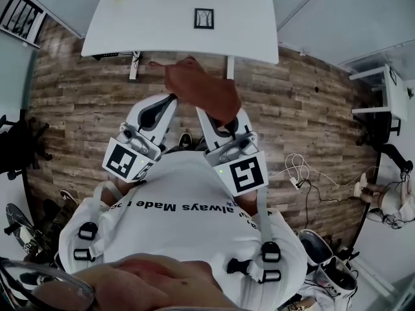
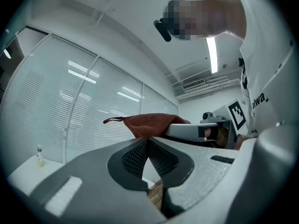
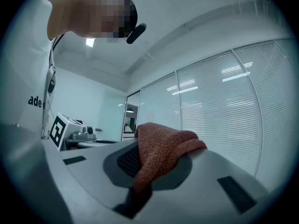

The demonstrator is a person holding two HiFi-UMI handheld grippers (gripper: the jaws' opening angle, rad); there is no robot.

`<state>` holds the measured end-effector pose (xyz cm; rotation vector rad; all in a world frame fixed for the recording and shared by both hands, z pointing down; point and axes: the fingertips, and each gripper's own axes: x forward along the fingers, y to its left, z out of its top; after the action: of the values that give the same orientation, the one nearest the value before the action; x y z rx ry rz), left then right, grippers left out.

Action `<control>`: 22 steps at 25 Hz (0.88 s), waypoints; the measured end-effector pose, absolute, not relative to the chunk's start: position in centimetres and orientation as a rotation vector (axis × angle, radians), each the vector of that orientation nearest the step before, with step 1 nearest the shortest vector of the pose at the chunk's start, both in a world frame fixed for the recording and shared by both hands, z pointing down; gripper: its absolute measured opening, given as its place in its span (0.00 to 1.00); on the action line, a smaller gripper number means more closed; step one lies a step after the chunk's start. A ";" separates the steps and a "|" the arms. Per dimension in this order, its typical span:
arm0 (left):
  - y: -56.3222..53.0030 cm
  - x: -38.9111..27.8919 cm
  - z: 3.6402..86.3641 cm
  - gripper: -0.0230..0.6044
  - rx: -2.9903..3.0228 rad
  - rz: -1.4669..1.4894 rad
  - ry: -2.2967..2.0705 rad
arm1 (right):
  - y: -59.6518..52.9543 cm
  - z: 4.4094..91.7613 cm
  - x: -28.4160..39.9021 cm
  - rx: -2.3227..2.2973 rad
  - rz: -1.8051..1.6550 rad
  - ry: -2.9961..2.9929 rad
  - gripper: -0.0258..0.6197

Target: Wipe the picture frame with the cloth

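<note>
One step done: cloth (image 1: 201,86) clamped between right gripper (image 1: 222,118) fingers. Left gripper (image 1: 162,103) fingers pressed together, empty. Picture frame (image 1: 203,18) well beyond fingertips; wiping apparently not begun.

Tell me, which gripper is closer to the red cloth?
Right. The right gripper is shut on the cloth, so it touches it. The left gripper is shut on nothing, just to the cloth's left.

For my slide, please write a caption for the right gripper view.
Right gripper shut on the red-brown cloth, window blinds behind.
</note>
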<state>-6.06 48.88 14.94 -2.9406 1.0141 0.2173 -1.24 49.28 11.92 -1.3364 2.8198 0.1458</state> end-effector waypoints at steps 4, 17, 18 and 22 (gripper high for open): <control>47.9 -6.8 15.0 0.04 -2.946 0.216 1.015 | 48.4 12.1 -1.9 -1.344 0.138 2.827 0.07; 43.1 -4.3 15.9 0.04 -2.963 0.187 1.005 | 43.4 12.7 0.3 -1.338 0.134 2.828 0.07; 42.4 -3.9 15.9 0.04 -2.961 0.185 1.006 | 42.7 12.7 0.7 -1.339 0.137 2.827 0.07; 39.0 -2.1 15.8 0.04 -2.958 0.186 1.011 | 39.5 12.8 2.6 -1.346 0.136 2.827 0.07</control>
<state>-2.10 39.04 15.81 -2.9576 1.0115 0.1860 2.58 39.47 12.77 -1.3464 2.8272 0.1361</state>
